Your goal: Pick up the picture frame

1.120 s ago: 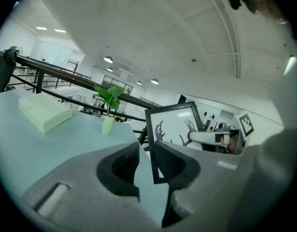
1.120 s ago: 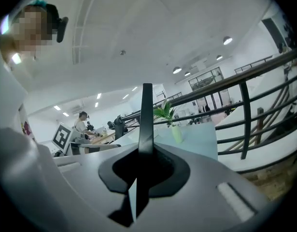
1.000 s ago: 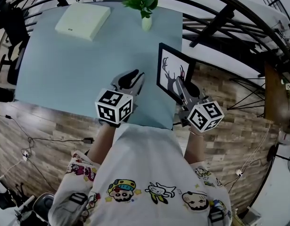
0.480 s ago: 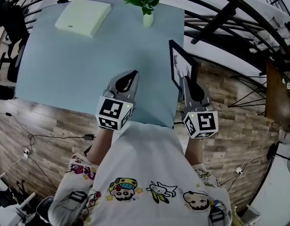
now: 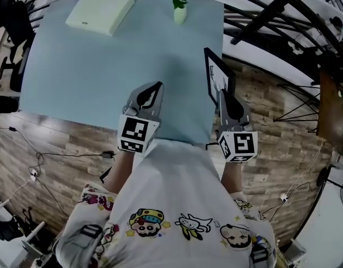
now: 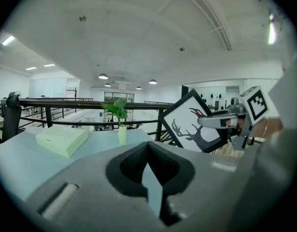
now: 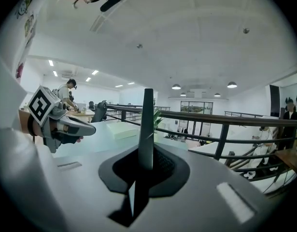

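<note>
The right gripper is clamped on the picture frame, its jaws pinching the thin edge. In the right gripper view the frame stands edge-on between the pads. The frame, with its deer silhouette, is at the right edge of the table, turned nearly upright. It appears lifted off the tabletop, though the head view does not show clearly whether its lowest corner is free of the table. The left gripper hovers over the near part of the table, jaws closed together with nothing between them.

The pick looks largely made. Because the grip sits on one edge only, the frame could swing about the pads, so a firm pinch and a straight, unhurried rise would serve best. The empty left gripper could steady the free side if needed.

A pale green box lies at the table's far left corner and a small potted plant stands at its far edge, both well apart from the frame. The dark railing just beyond the table's right side is the nearest thing to avoid.
</note>
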